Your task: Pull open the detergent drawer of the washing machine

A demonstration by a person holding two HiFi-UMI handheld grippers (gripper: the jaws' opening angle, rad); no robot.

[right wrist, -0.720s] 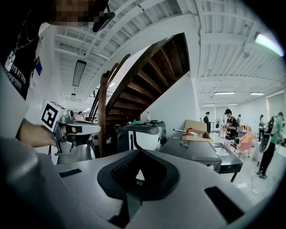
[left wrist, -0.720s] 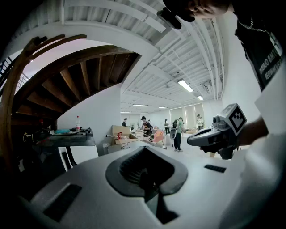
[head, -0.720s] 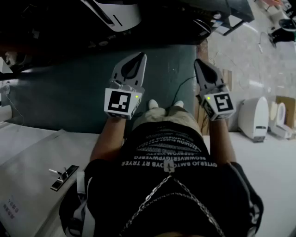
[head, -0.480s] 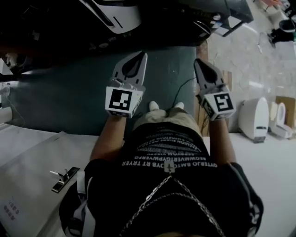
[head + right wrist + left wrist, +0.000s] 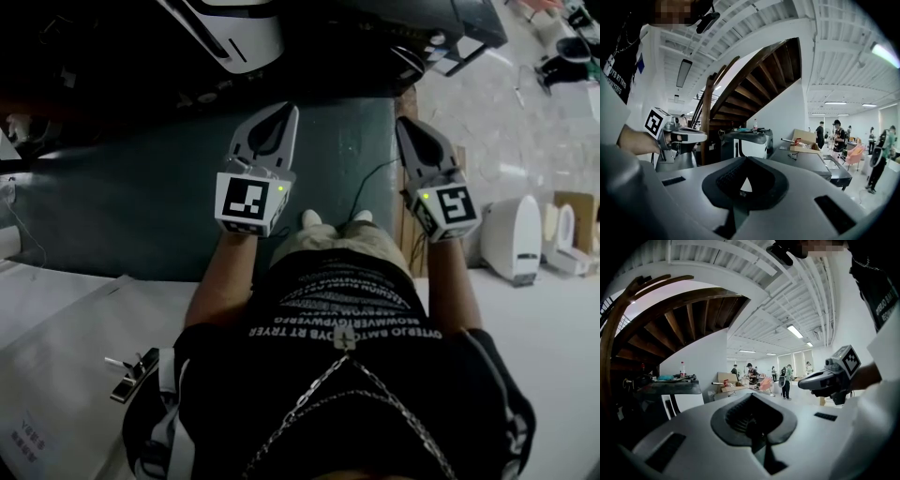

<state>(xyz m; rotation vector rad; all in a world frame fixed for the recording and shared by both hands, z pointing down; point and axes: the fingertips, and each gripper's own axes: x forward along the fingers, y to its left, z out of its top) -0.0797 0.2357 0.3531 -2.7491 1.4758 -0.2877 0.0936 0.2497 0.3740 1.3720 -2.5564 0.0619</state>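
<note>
In the head view both grippers are held side by side at waist height over a dark green floor. My left gripper (image 5: 280,112) is shut with nothing between its jaws, and so is my right gripper (image 5: 406,125). Each gripper view looks along its own closed, empty jaws, the left gripper (image 5: 752,401) and the right gripper (image 5: 745,161), into a large hall. A white unit with dark slots (image 5: 234,28) stands ahead at the top of the head view, well beyond both tips. I cannot make out a detergent drawer in any view.
A white board (image 5: 56,328) with a small metal fitting (image 5: 131,373) lies at the lower left. White toilets (image 5: 520,239) stand at the right. A wooden staircase (image 5: 754,79), a dark table (image 5: 811,164) and several people at the back fill the hall.
Both grippers stay shut and almost still. The head view has drifted slightly, so the floor items sit a little lower in the picture.
</note>
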